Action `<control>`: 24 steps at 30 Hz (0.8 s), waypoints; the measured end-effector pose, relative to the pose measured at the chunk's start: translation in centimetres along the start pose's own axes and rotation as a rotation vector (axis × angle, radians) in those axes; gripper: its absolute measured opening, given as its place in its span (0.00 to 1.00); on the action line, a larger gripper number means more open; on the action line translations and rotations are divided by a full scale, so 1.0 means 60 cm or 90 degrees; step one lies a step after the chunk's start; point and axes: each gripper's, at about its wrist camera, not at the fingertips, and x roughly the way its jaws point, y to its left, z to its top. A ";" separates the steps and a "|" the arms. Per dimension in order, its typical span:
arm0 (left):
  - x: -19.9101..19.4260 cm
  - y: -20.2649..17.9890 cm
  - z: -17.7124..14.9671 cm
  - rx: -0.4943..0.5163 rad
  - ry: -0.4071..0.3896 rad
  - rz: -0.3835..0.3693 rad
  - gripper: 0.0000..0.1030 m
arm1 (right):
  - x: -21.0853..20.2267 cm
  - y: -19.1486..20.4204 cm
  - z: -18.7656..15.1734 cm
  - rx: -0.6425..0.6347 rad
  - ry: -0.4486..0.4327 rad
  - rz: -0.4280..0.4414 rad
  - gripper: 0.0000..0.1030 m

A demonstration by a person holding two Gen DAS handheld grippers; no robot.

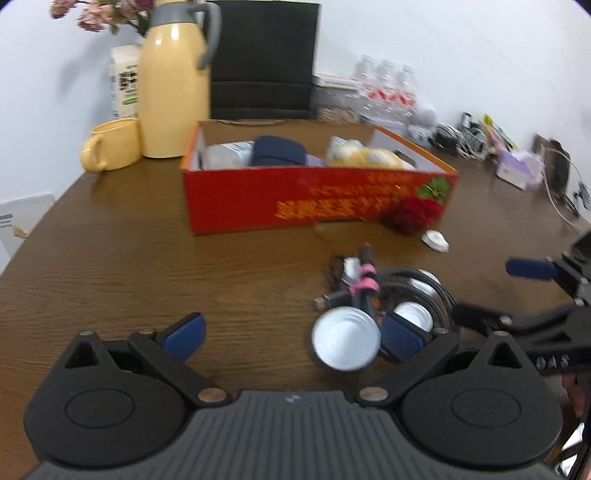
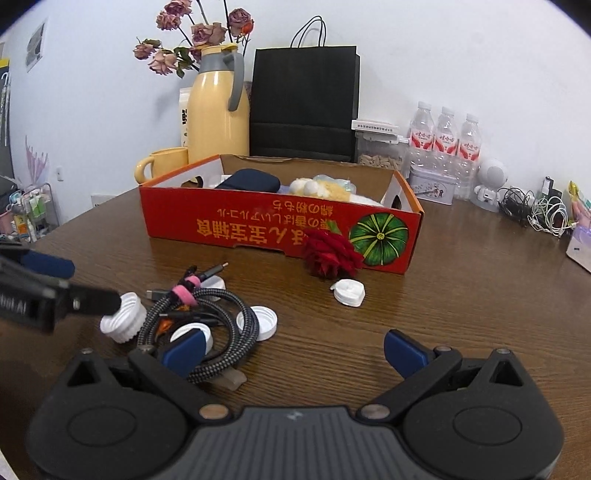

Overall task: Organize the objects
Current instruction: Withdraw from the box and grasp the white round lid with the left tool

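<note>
A red cardboard box stands mid-table, holding a navy pouch and a yellow plush toy. In front lie a coiled braided cable with a pink strap, several white bottle caps, a red flower and a small white lid. My left gripper is open, its right finger beside a cap. My right gripper is open and empty, its left finger over the cable coil.
A yellow thermos, yellow mug, black paper bag and dried flowers stand behind the box. Water bottles, a tin, a white robot figure and tangled chargers line the right.
</note>
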 end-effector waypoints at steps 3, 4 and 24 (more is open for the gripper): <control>0.007 -0.011 -0.005 0.011 0.002 -0.013 1.00 | 0.004 0.000 -0.001 0.002 0.003 0.000 1.00; 0.011 -0.015 -0.007 0.013 0.004 -0.016 1.00 | 0.005 -0.001 -0.001 0.002 0.004 0.000 1.00; -0.005 0.023 -0.017 -0.039 -0.005 -0.023 0.39 | 0.013 0.000 -0.002 0.007 0.005 0.013 1.00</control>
